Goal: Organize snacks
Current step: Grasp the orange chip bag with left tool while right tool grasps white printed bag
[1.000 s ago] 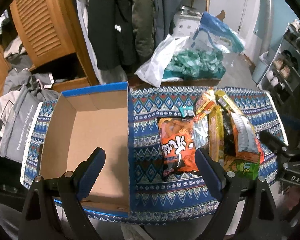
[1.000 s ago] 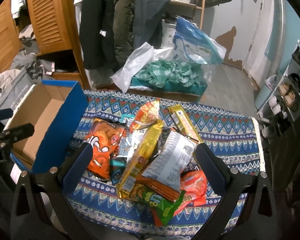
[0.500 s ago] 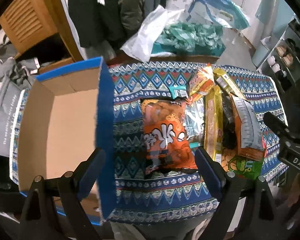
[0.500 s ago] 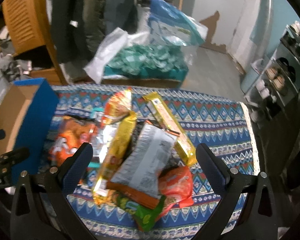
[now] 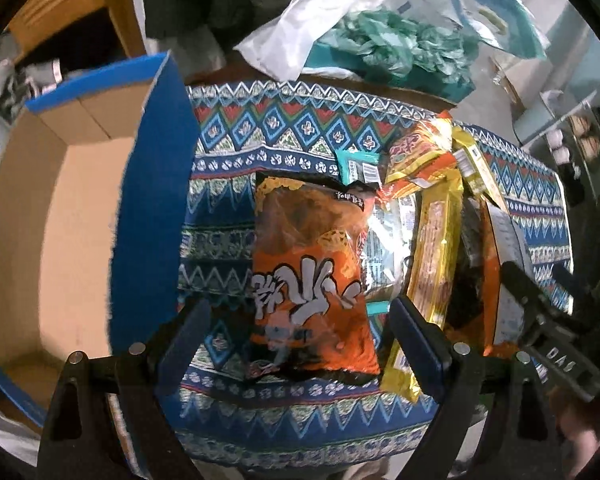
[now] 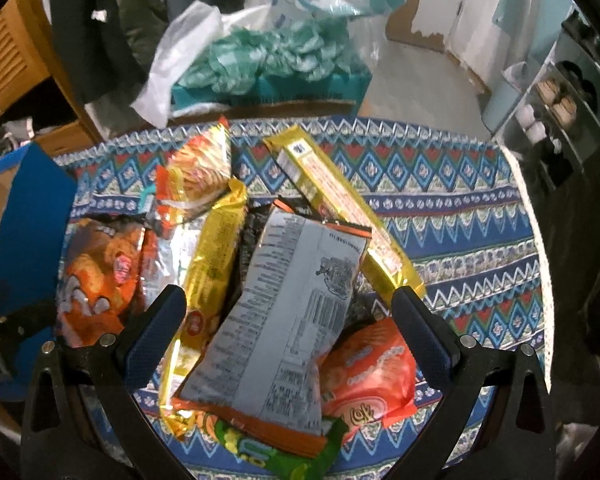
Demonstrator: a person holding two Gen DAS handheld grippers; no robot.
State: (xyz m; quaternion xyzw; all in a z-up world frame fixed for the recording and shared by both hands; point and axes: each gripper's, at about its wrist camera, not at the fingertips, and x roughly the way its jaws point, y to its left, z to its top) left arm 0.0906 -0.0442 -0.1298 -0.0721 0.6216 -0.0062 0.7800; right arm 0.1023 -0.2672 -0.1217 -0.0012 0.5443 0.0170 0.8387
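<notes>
A pile of snack packets lies on a patterned blue cloth. My left gripper is open, its fingers on either side of an orange snack bag just above it. An open blue cardboard box stands to the left, empty inside. My right gripper is open over a packet lying grey back up. Beside that lie a long gold packet, another gold bar, a red-orange bag and a green packet. The orange bag also shows in the right wrist view.
Behind the table sit a white plastic bag and teal-green bags in a teal box. A wooden louvred cabinet and hanging coats stand at the back left. A shoe rack is at the right.
Both grippers have moved forward and down toward the snack pile. The left one has shifted right from over the box to astride the orange bag. Both stay open.
</notes>
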